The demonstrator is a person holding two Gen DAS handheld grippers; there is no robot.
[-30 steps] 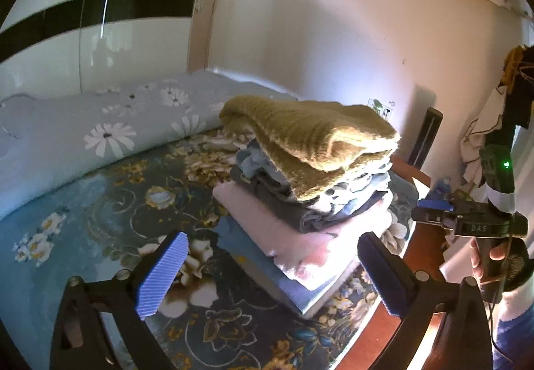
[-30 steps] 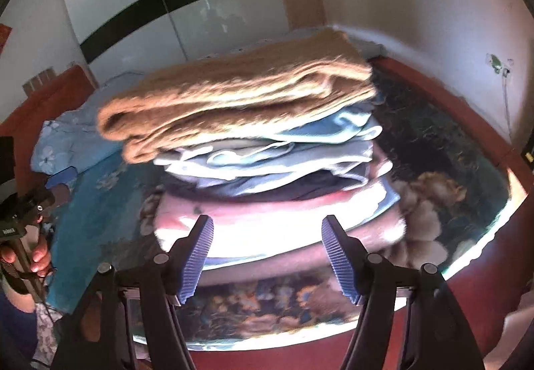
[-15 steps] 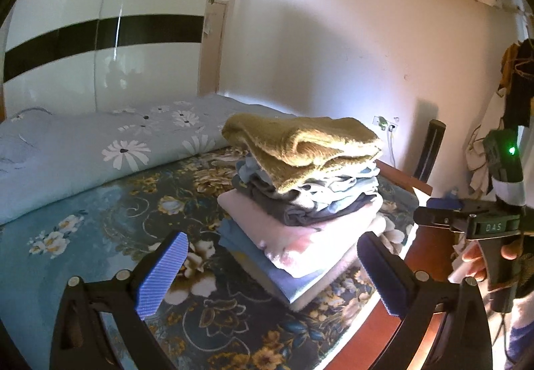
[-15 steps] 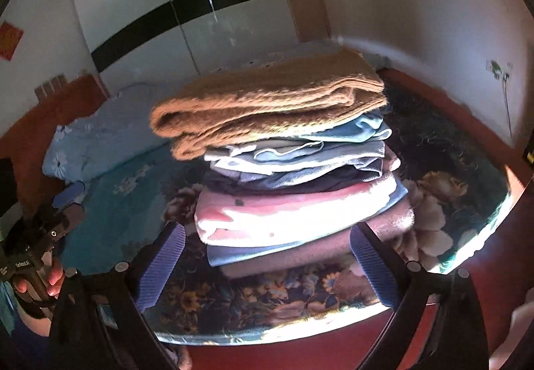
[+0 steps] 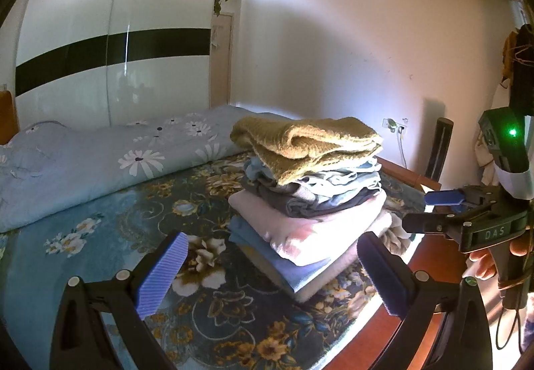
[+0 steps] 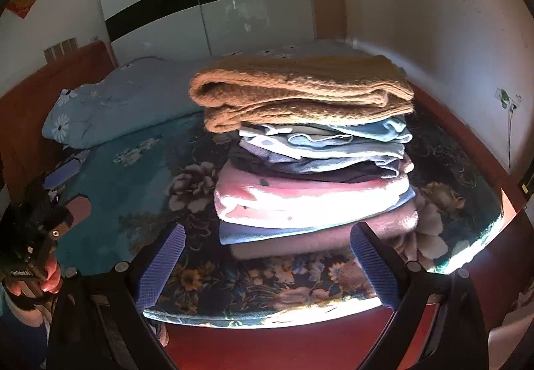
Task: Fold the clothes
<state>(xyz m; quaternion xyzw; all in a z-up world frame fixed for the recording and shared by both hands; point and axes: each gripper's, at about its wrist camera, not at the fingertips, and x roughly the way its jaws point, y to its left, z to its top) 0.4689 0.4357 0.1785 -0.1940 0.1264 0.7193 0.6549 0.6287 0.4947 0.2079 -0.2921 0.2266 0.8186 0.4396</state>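
A stack of folded clothes (image 5: 310, 199) stands on the floral bed cover (image 5: 110, 236) near the bed's corner; it also shows in the right wrist view (image 6: 310, 169). A mustard knitted sweater (image 5: 307, 143) lies on top (image 6: 300, 96), over blue, grey and pink garments. My left gripper (image 5: 273, 273) is open and empty, held back from the stack. My right gripper (image 6: 267, 266) is open and empty, facing the stack from the bed's foot. The right gripper also shows in the left wrist view (image 5: 447, 203), the left one in the right wrist view (image 6: 60, 186).
A rolled light-blue daisy quilt (image 5: 100, 163) lies along the far side of the bed. A red-brown bed frame (image 6: 300, 346) edges the mattress. A white wardrobe (image 5: 110, 69) stands behind. Clothes hang at the right (image 5: 514, 59).
Both grippers have drawn back from the stack, which now looks smaller. The right gripper's jaws have opened wider than one second ago. The stack has not moved.
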